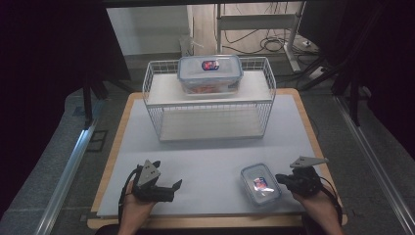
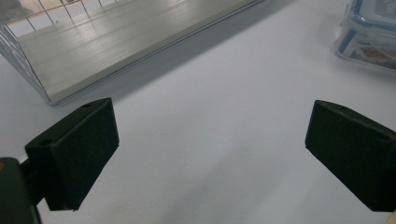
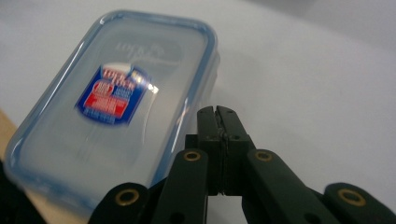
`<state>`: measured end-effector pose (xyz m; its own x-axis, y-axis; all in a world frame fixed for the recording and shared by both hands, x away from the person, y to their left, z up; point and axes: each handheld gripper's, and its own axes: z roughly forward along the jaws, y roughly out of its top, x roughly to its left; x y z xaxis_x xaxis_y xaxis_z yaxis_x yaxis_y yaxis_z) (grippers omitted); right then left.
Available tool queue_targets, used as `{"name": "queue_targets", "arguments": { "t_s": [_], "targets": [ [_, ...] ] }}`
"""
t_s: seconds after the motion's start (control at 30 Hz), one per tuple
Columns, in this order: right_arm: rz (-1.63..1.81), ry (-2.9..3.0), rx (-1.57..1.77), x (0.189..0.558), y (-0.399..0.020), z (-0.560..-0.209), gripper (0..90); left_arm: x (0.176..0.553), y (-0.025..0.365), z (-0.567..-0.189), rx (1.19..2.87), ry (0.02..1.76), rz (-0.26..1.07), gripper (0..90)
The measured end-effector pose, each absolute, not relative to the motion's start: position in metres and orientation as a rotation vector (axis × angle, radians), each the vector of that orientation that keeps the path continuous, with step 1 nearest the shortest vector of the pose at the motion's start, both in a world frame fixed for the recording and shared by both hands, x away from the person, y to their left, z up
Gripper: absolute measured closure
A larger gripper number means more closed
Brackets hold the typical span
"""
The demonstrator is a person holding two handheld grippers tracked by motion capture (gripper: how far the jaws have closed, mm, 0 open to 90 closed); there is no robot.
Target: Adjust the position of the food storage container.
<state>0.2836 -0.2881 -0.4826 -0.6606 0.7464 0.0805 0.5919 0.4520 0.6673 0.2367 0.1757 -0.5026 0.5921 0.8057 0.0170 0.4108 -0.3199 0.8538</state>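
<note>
A small clear box with a blue-rimmed lid and a red-and-blue label [image 1: 260,183] [image 3: 116,107] lies flat on the white mat near the front right. My right gripper [image 1: 282,179] [image 3: 219,112] is shut with nothing between its jaws, and its tips sit close beside the box's right side. Whether they touch it I cannot tell. My left gripper [image 1: 167,175] [image 2: 210,135] hovers at the front left, wide open over bare mat. The small box [image 2: 373,32] lies far off to its right. A larger box of the same kind [image 1: 210,73] stands on the top shelf of a white wire rack [image 1: 155,105].
The wire rack's lower shelf [image 2: 116,42] is bare and opens toward me. The white mat [image 1: 205,154] covers a wooden table whose edge [image 1: 205,223] runs along the front. Dark stands, cables and a metal rail [image 1: 68,171] surround the table.
</note>
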Motion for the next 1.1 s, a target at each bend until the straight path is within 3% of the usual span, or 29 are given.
{"name": "queue_targets", "arguments": {
  "t_s": [0.67, 1.1],
  "targets": [
    [0.998, 2.609, 1.154, 0.226, -0.297, -0.492, 88.6, 0.236, 0.172, -0.502, 1.941, 0.968, 0.579, 2.8],
    [0.999, 2.597, 1.150, 0.258, -0.278, -0.496, 89.1, 0.237, 0.172, -0.503, 1.953, 0.961, 0.568, 2.8]
  ]
}}
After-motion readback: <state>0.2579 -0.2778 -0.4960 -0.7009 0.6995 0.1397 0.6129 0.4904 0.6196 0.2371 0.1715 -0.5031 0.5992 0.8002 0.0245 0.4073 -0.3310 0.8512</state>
